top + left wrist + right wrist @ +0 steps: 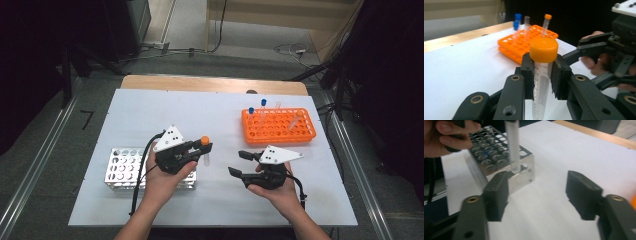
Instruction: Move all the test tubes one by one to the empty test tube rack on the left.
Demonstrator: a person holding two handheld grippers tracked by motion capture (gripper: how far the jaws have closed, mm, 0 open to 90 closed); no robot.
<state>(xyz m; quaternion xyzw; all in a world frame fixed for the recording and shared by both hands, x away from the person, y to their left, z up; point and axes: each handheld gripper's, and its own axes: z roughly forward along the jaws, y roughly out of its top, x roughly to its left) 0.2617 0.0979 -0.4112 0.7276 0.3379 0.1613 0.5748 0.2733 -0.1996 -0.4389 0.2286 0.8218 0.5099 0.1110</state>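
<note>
While both grippers hover over the white table (150, 107), largest first:
Rack: perforated silver metal rack (122, 167), just beside the left gripper (202, 150).
Tube: clear plastic tube with orange screw cap (543, 72), clamped under the cap; light, rigid, slippery, probably crackable.
Axis: upright, cap up.
Right gripper (240, 163): jaws apart, empty.
</note>
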